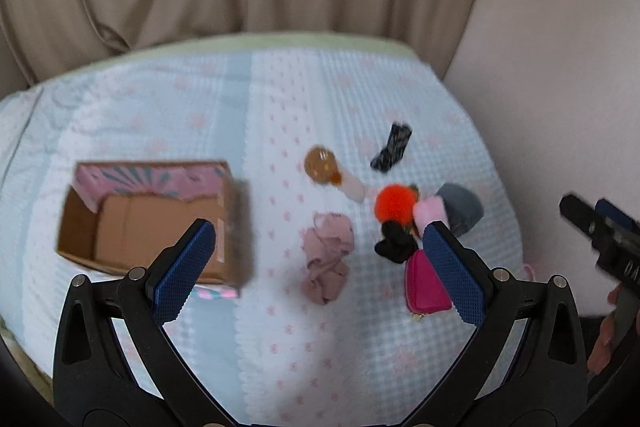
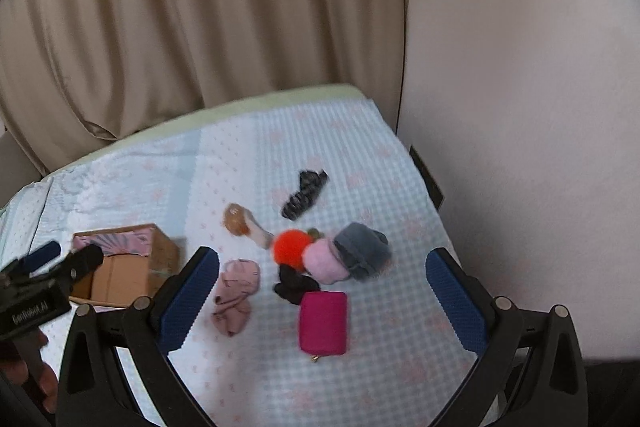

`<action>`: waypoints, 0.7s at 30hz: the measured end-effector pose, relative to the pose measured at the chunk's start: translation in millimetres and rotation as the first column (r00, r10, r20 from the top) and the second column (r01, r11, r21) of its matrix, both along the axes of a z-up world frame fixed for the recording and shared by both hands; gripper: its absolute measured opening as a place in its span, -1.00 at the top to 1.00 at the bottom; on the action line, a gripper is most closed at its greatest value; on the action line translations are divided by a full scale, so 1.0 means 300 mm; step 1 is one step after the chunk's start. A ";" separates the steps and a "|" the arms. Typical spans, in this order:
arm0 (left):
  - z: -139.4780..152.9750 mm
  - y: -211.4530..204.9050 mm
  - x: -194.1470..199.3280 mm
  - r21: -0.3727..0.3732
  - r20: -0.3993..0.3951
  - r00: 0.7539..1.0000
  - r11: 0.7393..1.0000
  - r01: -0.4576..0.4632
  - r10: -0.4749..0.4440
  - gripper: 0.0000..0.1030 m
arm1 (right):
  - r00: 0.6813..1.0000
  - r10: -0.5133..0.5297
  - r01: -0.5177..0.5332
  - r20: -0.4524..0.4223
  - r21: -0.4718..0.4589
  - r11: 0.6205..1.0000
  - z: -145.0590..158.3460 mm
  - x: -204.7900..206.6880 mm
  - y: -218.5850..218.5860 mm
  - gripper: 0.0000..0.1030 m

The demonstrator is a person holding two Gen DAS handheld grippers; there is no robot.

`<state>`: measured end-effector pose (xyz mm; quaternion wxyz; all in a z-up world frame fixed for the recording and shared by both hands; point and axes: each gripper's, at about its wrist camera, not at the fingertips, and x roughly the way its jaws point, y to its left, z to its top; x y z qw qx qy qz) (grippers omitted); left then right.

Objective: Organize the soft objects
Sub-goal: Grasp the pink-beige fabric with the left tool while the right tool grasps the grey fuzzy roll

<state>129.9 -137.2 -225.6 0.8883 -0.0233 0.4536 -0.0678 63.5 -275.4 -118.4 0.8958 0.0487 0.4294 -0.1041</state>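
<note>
We see our right gripper (image 2: 322,269) with blue pads wide apart, empty, above a checked bedspread (image 2: 384,187); between the pads: magenta pouch (image 2: 323,322), black fabric piece (image 2: 295,286), orange pompom (image 2: 291,245) touching a pink plush ball (image 2: 323,262), grey fabric bundle (image 2: 363,251) beside that; crumpled pink cloth (image 2: 235,295) near the left pad; open cardboard box (image 2: 125,267) further left; our left gripper (image 2: 60,259) at the frame edge, hand (image 2: 40,379) below; beige curtain (image 2: 200,27) behind.

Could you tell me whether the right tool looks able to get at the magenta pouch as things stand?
Probably yes. The right tool is open and empty, and the magenta pouch lies on the bedspread between its fingers, its top uncovered. Only the black soft item touches the pouch's far edge.
</note>
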 end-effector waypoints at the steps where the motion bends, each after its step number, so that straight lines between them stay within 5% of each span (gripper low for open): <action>1: -0.032 -0.011 0.012 0.003 -0.011 1.000 1.000 -0.001 0.001 -0.99 | 1.000 -0.004 0.005 -0.014 0.006 1.000 -0.033 0.019 -0.030 -1.00; 12: -0.505 -0.101 0.197 0.067 -0.221 0.974 0.997 -0.044 0.058 -0.86 | 0.993 -0.029 0.039 -0.116 0.079 0.996 -0.392 0.251 -0.322 -1.00; 21: -0.709 -0.107 0.249 0.089 -0.287 0.956 0.995 -0.038 0.062 -0.84 | 0.979 -0.042 0.083 -0.201 0.199 0.976 -0.673 0.361 -0.414 -0.99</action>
